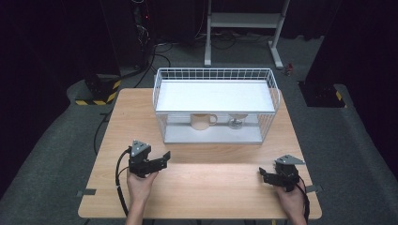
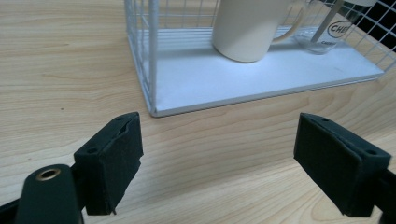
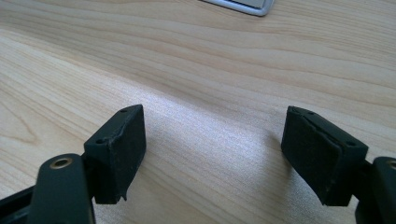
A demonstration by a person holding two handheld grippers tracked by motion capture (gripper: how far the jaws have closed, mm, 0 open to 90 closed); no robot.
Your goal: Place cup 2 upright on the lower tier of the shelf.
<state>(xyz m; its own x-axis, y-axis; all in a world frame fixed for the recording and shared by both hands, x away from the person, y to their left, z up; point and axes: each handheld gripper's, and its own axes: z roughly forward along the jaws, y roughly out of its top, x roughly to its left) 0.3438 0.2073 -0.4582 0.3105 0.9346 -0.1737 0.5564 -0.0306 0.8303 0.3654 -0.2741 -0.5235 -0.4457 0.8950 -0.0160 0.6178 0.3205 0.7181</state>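
Note:
A white wire rack (image 1: 159, 89) stands at the back middle of the wooden table (image 1: 202, 192). Under its white top shelf, on the lower tray, stand a cream mug (image 1: 202, 121) and a clear glass (image 1: 236, 123). My left gripper (image 1: 162, 159) is held low over the table in front of the rack's left end, open and empty. In the left gripper view its jaws (image 2: 219, 135) stand wide apart before the rack's front corner (image 2: 150, 60), with the mug (image 2: 247, 28) and glass (image 2: 322, 39) beyond. My right gripper (image 1: 264, 174) is open over bare wood at the front right (image 3: 215, 121).
Grey carpet surrounds the table. A white metal stand (image 1: 244, 21) and black equipment sit behind it, with cables on the floor at the back left and a yellow-and-black striped base (image 1: 98, 91) near the table's back left corner.

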